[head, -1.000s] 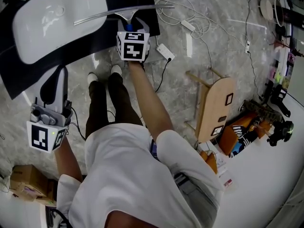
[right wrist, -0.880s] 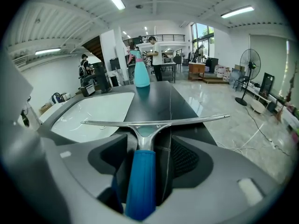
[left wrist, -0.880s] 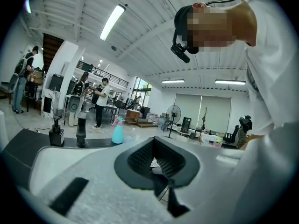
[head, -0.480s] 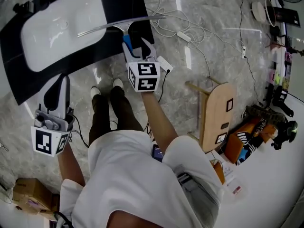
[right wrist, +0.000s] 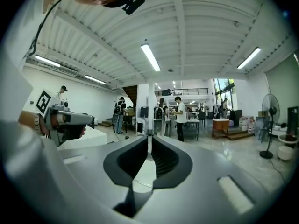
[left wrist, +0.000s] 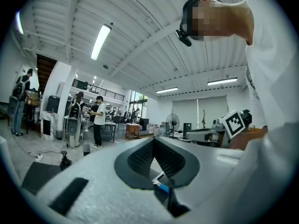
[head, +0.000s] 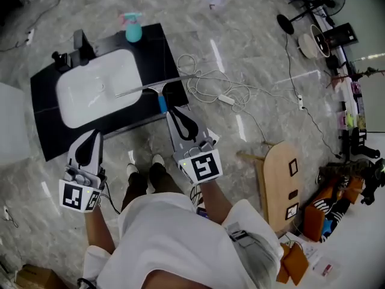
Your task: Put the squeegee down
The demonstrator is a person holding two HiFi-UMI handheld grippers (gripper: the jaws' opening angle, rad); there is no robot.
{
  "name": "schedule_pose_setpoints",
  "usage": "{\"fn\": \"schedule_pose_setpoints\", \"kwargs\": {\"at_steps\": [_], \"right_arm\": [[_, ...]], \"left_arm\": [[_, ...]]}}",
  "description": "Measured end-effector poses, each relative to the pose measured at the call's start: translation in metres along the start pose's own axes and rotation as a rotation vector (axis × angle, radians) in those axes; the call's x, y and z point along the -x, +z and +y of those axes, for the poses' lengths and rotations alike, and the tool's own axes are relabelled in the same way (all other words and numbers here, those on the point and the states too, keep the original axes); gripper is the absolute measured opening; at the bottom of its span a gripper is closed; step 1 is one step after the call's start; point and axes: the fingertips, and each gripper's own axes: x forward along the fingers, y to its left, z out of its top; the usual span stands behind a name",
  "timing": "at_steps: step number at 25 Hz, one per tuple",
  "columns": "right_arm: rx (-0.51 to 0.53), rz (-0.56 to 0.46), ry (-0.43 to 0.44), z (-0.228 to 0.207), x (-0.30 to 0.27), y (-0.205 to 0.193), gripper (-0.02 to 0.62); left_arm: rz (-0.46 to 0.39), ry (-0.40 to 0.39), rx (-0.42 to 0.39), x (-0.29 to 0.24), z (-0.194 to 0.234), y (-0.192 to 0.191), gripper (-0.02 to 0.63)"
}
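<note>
The squeegee [head: 161, 103], a long thin blade with a blue handle, lies on the black counter [head: 48, 122] at the right edge of the white sink [head: 99, 89]. Nothing holds it. My right gripper [head: 175, 111] hangs in the air just short of the handle; its jaws are closing, almost together, with nothing between them. In the right gripper view, that gripper [right wrist: 149, 148] points level at the open hall. My left gripper [head: 94, 135] is shut and empty, held left of my body above the floor. The left gripper view shows its jaws meeting at the tips of that gripper [left wrist: 153, 140].
A teal spray bottle [head: 133, 30] and a black faucet [head: 79, 43] stand at the counter's far edge. White cables [head: 224, 92] trail over the marble floor to the right. A wooden stool [head: 280, 179] lies at the right. Several people stand in the hall [right wrist: 181, 118].
My right gripper let go of the squeegee handle, opened, then drew back and up while its jaws came together. The squeegee stayed on the counter. My left gripper rose as well.
</note>
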Motion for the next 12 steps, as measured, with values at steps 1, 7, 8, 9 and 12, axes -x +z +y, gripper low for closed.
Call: {"fn": "schedule_pose_setpoints", "kwargs": {"at_steps": [1, 7, 8, 9, 12], "right_arm": [[0.019, -0.035, 0.004, 0.004, 0.002, 0.016, 0.015], [0.071, -0.129, 0.094, 0.037, 0.009, 0.066, 0.009], [0.076, -0.134, 0.119, 0.045, 0.01, 0.069, 0.009], [0.079, -0.132, 0.135, 0.052, 0.01, 0.07, 0.009], [0.068, -0.141, 0.152, 0.064, 0.009, 0.078, 0.009]], "left_arm": [[-0.011, 0.017, -0.006, 0.007, 0.004, 0.007, 0.006], [-0.06, 0.054, -0.051, 0.038, 0.013, 0.04, 0.006], [-0.062, 0.053, -0.054, 0.042, 0.012, 0.042, 0.006], [-0.064, 0.054, -0.057, 0.045, 0.011, 0.044, 0.006], [-0.078, 0.062, -0.057, 0.055, 0.011, 0.047, 0.005]]}}
